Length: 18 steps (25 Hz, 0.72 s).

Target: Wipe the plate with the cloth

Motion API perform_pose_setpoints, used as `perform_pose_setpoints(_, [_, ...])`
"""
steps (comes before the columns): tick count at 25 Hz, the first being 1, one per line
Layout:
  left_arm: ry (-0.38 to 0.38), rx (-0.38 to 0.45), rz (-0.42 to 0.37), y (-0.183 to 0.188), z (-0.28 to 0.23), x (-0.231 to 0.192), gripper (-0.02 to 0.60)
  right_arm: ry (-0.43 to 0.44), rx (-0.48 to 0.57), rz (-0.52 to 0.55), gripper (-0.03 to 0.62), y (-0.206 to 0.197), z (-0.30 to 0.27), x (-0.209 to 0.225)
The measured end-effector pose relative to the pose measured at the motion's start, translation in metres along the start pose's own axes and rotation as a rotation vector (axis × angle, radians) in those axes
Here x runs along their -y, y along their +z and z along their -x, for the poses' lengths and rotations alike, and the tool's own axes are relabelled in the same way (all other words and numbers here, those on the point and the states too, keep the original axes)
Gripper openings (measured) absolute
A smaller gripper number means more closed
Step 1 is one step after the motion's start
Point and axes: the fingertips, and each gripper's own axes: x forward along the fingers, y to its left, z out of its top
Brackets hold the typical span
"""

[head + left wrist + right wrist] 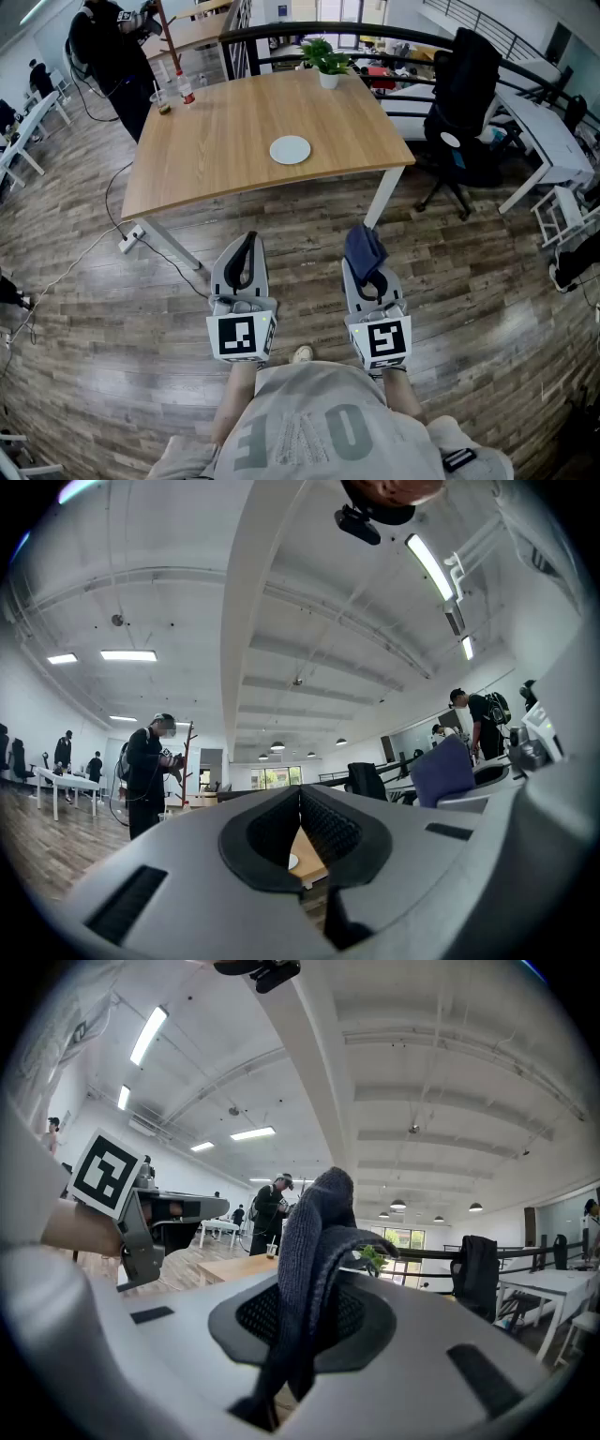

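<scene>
A small white plate lies near the middle of the wooden table, well ahead of both grippers; a sliver of the plate shows past the left jaws. My right gripper is shut on a dark blue cloth, which bunches up above the jaws and hangs down between them. My left gripper is shut with nothing in it, its ribbed pads meeting at the front. Both are held level over the floor, short of the table's near edge.
A potted plant stands at the table's far edge, a cup and a bottle at its far left corner. A person stands beyond that corner. A black office chair sits to the right. A power strip lies on the floor.
</scene>
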Motion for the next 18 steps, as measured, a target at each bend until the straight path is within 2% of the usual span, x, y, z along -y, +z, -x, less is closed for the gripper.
perform_pose_setpoints(8, [0.017, -0.003, 0.009, -0.008, 0.001, -0.005, 0.008, 0.029, -0.022, 0.016, 0.057, -0.007, -0.002, -0.004])
perform_pose_setpoints(12, [0.02, 0.005, 0.012, -0.008, 0.004, -0.009, 0.008, 0.013, -0.017, 0.038, 0.057, -0.007, -0.003, -0.005])
perform_pose_setpoints(18, [0.039, -0.012, 0.02, -0.017, 0.01, -0.026, 0.008, 0.029, -0.026, 0.034, 0.057, -0.008, -0.015, -0.017])
